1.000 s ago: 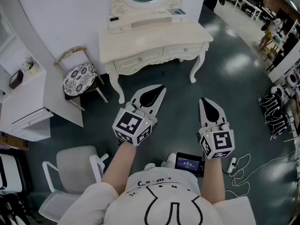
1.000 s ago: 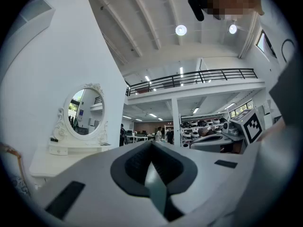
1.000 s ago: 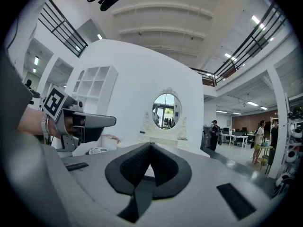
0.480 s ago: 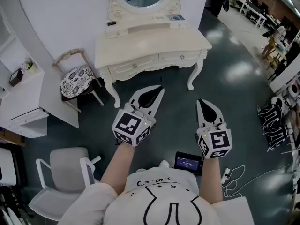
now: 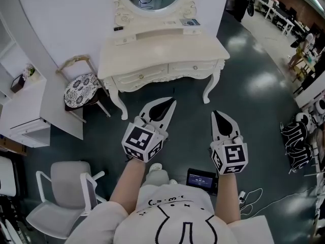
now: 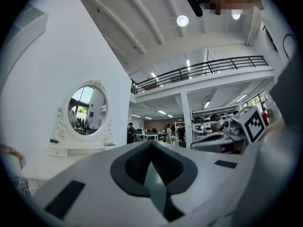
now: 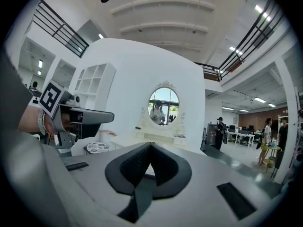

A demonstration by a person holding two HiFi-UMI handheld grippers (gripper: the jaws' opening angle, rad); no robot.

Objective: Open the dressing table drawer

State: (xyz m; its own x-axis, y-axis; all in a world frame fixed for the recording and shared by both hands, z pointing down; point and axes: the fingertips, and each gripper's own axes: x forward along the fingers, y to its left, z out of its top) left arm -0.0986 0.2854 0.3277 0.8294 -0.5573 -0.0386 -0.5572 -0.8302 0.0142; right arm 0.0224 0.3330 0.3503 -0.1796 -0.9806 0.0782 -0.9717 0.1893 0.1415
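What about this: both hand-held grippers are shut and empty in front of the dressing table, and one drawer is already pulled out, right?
No. The head view shows the left drawer and right drawer of the dressing table both closed, flush with its front. The left hand-held gripper and right hand-held gripper are indeed shut and empty in front of it.

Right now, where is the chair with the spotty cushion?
In the head view, the chair sits at the upper left, just left of the dressing table and right of the white shelf unit.
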